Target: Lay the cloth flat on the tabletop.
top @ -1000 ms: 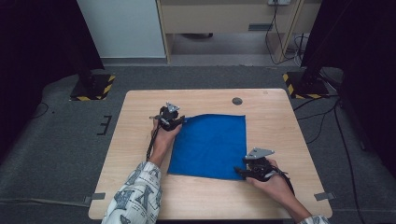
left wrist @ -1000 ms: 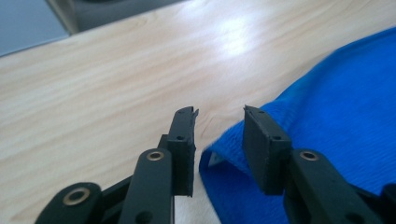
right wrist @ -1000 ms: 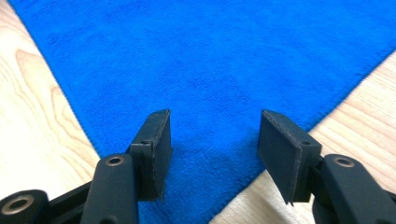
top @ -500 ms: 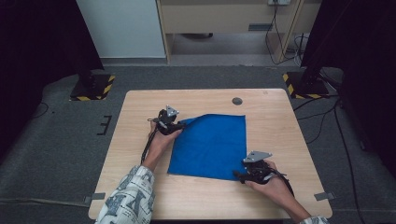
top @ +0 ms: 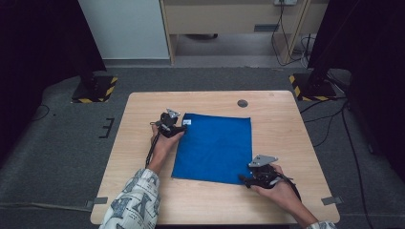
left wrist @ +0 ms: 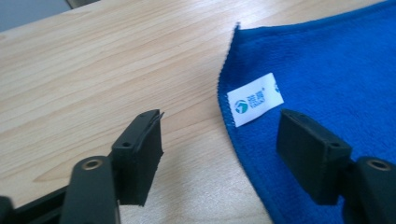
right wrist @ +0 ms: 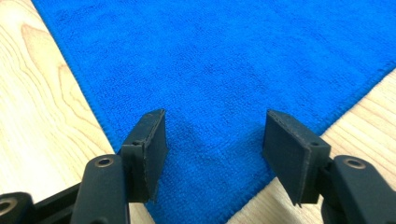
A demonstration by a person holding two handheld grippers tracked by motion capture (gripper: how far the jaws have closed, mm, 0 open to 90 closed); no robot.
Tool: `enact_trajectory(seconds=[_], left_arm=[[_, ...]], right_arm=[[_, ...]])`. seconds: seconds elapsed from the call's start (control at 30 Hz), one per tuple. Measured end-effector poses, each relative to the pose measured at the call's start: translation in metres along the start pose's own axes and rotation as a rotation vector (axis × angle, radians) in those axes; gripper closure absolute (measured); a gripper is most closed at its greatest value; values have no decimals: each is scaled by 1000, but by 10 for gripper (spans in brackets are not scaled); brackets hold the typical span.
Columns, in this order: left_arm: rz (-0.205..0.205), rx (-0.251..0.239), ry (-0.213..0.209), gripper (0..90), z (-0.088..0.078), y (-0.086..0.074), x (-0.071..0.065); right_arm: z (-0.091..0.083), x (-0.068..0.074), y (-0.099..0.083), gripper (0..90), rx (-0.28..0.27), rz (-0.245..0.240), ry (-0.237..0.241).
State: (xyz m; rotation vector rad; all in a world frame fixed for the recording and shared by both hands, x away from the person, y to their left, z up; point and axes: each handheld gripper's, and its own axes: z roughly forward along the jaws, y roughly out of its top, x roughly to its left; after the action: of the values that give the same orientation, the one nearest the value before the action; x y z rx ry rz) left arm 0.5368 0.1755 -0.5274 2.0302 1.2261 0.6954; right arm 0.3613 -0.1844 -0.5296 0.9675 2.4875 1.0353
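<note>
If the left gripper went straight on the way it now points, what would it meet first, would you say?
Most likely the left gripper would meet the hemmed edge of the flat blue microfibre cloth by its white label; its open jaws straddle that edge, though height is unclear.

The left gripper [top: 177, 128] has let go of the far left corner of the blue cloth [top: 215, 148]: its jaws have just been opening and now stand apart, straddling the cloth's labelled edge. That corner, lifted and folded inward a second ago, lies flat on the table [top: 143, 143].
</note>
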Motion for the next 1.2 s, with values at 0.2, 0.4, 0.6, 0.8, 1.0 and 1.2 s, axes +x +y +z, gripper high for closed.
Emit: enact_trajectory(seconds=[0.2,0.4,0.6,0.8,1.0,1.2], left_arm=[[26,-4,-6,325,-17,2,0],[23,16,-32,323,-33,-6,3],[21,19,-55,317,-46,-12,3],[42,-3,-81,293,-54,-10,-3],[55,-9,-120,201,-49,-4,-7],[55,-2,-171,149,-43,1,-8]], right_arm=[[-5,-4,-4,401,9,-4,11],[-12,-14,-10,404,20,-10,26],[-22,-27,-17,403,42,-37,52],[-26,-36,-19,364,54,-41,71],[-20,-19,-2,187,-23,-28,80],[-3,2,24,107,-49,-16,73]])
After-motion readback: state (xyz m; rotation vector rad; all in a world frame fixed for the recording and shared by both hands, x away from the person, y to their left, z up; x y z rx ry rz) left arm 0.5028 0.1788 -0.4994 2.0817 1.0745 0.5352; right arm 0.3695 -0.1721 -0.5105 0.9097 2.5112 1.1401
